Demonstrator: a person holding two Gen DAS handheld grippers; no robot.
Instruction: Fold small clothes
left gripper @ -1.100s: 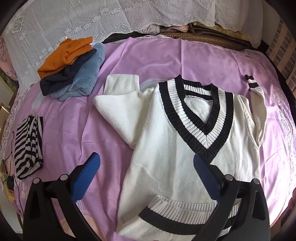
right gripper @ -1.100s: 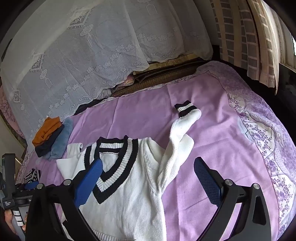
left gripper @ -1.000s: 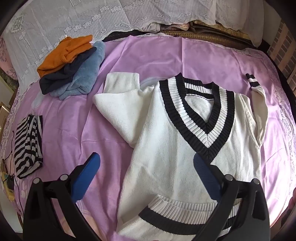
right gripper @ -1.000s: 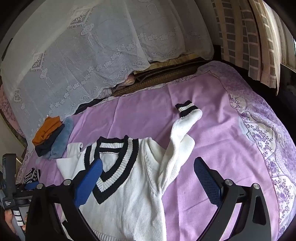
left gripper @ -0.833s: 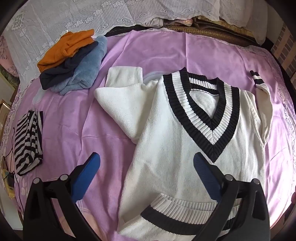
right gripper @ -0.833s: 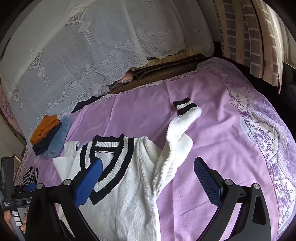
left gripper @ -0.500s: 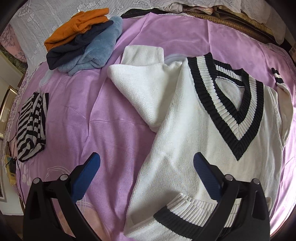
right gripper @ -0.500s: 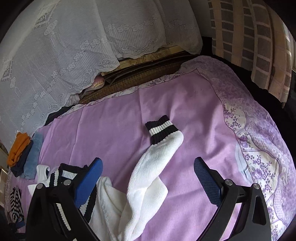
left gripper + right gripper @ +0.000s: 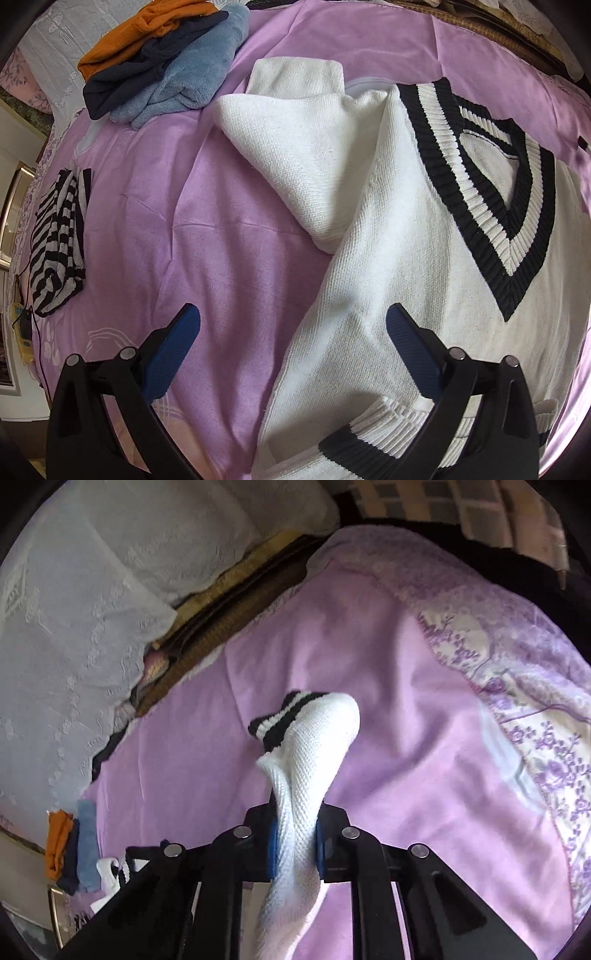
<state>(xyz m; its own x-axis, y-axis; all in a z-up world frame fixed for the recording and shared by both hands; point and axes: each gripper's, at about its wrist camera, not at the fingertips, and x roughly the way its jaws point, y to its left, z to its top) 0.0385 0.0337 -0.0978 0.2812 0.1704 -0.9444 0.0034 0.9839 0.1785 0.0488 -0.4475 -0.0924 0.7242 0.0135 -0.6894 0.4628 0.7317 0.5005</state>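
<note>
Folding is only just getting under way, as I am reading it: the white V-neck sweater point(image 9: 424, 240) is lying spread face-up on the purple bedsheet point(image 9: 229, 236), its body not yet folded. One sleeve point(image 9: 306, 158) is already doubled across near the shoulder. Off to the side, a stack of folded clothes point(image 9: 162, 62) and a folded striped garment point(image 9: 59, 236) are sitting on the sheet, seemingly finished.

My right hand-held gripper point(image 9: 294, 843) has just been closing and is now pinching the other sleeve point(image 9: 310, 746) between its pads, the striped cuff point(image 9: 280, 716) standing up ahead of the fingertips. My left hand-held gripper point(image 9: 291, 332) is hovering with jaws wide, holding nothing, straddling the sweater's side edge just above the hem point(image 9: 369, 432).
</note>
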